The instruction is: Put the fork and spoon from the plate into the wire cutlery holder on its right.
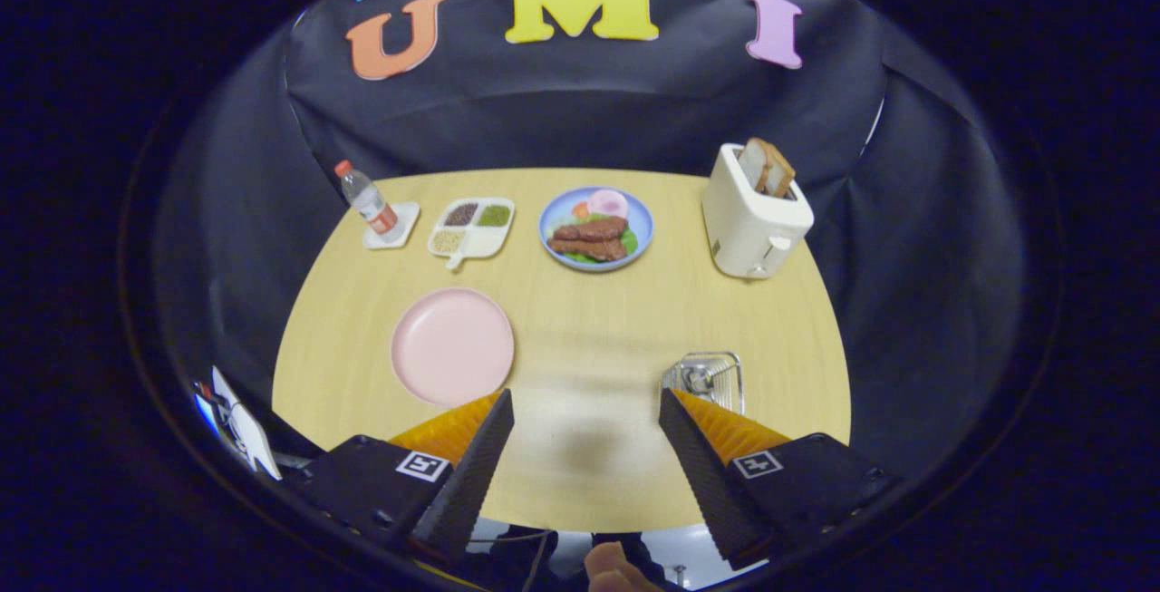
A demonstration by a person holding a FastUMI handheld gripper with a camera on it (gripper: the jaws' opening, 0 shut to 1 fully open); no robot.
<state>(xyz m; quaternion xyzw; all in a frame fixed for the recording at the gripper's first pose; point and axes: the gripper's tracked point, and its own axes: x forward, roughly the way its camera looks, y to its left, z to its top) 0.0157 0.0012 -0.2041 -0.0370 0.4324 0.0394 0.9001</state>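
Hand-held gripper hangs above the counter, its fingers spread wide and holding nothing. Bare wood lies between them. A pink plate sits just past the left finger. The wire cutlery holder peeks out beside the right finger, near the counter's edge.

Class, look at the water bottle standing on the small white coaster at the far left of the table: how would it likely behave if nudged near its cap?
The water bottle looks tall and narrow, so it may tip. It appears plastic, probably light. Round-bodied, it would likely roll once down. The tool is open, far from it.
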